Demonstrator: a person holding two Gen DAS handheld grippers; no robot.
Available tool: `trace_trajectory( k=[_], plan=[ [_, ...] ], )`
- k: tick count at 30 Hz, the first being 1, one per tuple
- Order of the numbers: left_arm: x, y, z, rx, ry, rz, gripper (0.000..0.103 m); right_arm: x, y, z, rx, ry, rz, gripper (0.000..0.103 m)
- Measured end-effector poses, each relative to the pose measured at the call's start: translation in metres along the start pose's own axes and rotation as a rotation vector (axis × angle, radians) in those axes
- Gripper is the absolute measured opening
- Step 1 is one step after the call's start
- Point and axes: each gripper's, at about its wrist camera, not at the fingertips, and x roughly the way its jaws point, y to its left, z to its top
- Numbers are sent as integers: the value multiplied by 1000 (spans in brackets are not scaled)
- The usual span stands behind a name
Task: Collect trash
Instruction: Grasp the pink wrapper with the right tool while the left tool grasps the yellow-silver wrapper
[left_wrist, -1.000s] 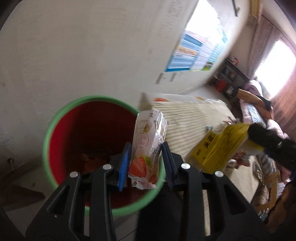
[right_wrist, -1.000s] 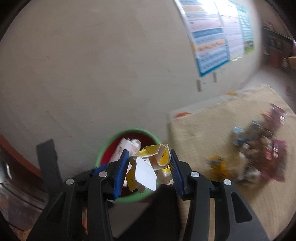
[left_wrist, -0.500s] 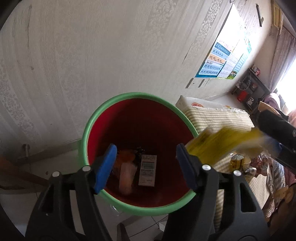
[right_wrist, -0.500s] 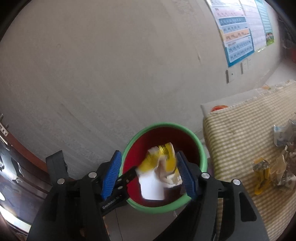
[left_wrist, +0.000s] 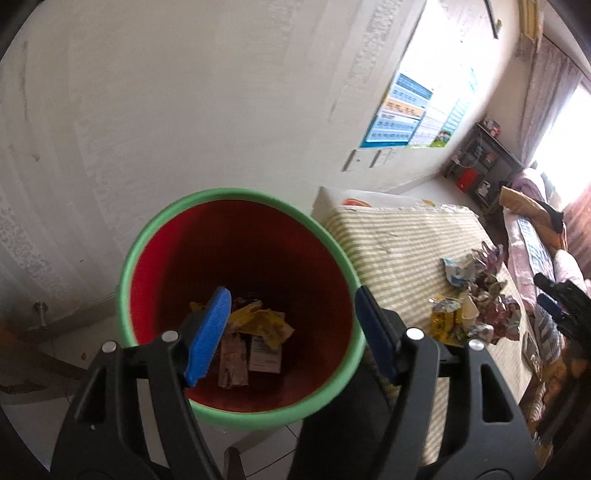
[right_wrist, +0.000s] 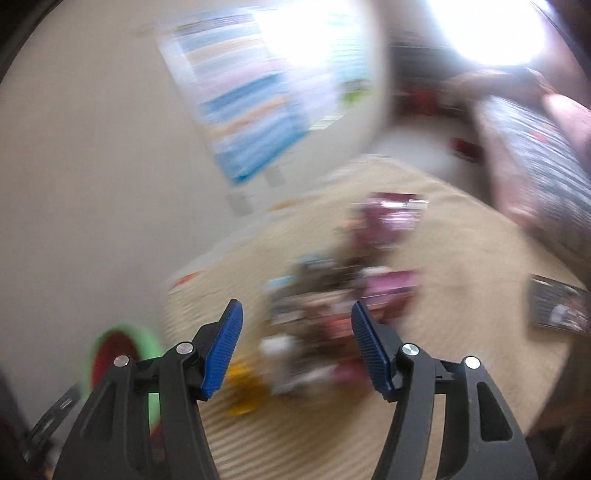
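Note:
A red bin with a green rim (left_wrist: 236, 195) stands against the wall. Several pieces of trash (left_wrist: 255, 339) lie at its bottom, among them a yellow wrapper and a white carton. My left gripper (left_wrist: 295, 332) is open and empty right above the bin. A heap of crumpled wrappers (left_wrist: 476, 295) lies on the striped mat (left_wrist: 399, 243) to the right. My right gripper (right_wrist: 297, 347) is open and empty above that heap (right_wrist: 340, 295), which is blurred in the right wrist view. The bin (right_wrist: 144, 339) shows at the lower left there.
A wall with posters (left_wrist: 413, 122) stands behind the bin. A dark shelf (left_wrist: 480, 155) and bedding (left_wrist: 532, 236) lie at the far right. A dark flat item (right_wrist: 557, 306) lies on the mat's right side.
My left gripper opened and dropped the strawberry carton into the bin. My right gripper opened, dropped the yellow and white wrappers into the bin, then swung right toward the heap on the mat.

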Motion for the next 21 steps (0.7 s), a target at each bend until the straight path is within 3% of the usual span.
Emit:
trace_trajectory(
  k=[6, 10, 12, 14, 21],
  plan=[
    [-1, -40, -4, 64, 17, -55, 67, 42, -79, 2, 215, 110, -87, 61],
    [6, -73, -7, 111, 51, -123, 68, 73, -95, -11, 291, 209, 23, 53],
    [15, -92, -11, 132, 89, -164, 68, 69, -94, -12, 294, 198, 53, 29],
    [25, -111, -15, 157, 116, -203, 68, 58, -92, -10, 266, 167, 60, 14],
    [80, -175, -27, 214, 206, -266, 68, -1, -101, -24, 247, 90, 134, 11]
  ],
)
